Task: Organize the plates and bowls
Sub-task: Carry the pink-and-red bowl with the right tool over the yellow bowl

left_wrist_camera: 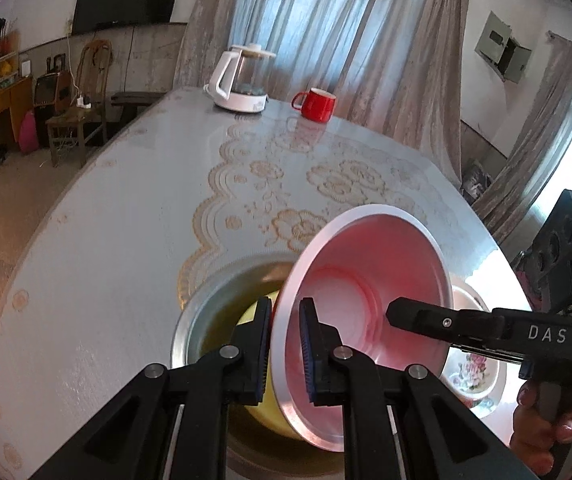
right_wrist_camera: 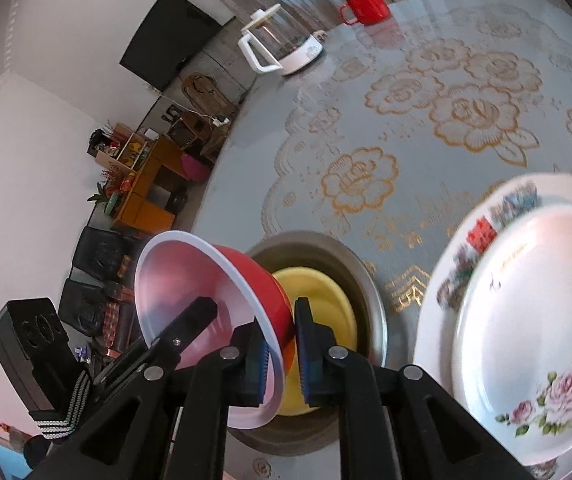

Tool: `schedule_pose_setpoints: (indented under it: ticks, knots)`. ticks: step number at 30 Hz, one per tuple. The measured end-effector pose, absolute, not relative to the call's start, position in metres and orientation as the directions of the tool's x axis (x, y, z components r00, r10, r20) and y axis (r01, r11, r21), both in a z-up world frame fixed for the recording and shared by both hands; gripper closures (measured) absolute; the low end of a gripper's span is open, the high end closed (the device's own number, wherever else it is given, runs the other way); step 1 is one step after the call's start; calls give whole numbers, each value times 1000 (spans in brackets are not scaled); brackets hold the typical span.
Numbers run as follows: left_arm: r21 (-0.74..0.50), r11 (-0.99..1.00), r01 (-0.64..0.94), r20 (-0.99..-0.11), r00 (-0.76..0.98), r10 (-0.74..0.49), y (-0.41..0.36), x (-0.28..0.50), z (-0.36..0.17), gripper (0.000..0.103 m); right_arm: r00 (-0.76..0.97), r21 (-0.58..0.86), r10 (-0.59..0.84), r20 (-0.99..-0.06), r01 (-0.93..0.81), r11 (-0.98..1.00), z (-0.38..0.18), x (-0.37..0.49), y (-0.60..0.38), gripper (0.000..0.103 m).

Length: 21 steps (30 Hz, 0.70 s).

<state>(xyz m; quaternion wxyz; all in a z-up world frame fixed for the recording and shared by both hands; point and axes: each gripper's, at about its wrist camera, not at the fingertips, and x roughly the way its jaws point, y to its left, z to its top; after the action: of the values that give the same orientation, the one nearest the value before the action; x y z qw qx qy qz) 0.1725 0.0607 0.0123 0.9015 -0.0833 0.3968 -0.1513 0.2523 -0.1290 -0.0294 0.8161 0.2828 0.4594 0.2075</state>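
I hold the red bowl (left_wrist_camera: 370,280) tilted on edge above the yellow bowl (right_wrist_camera: 318,300), which sits in the metal bowl (right_wrist_camera: 366,280) on the desk (left_wrist_camera: 125,208). My left tongs (left_wrist_camera: 283,354) and right tongs (right_wrist_camera: 279,354) are both clamped on its thin rim, 1 on each side. It looks light, stiff and slick, so the rim is the place to grip.

Glass kettle (left_wrist_camera: 241,84), red mug (left_wrist_camera: 317,105), table (left_wrist_camera: 125,216)
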Motion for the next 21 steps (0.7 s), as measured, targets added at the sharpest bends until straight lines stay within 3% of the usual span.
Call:
schedule_pose_setpoints:
  ticks: [21]
  knots:
    - [-99,977,186,-715,670,-200,42,161,-3,89,477,658,597,-645,-52,751,-46,244,-131,90]
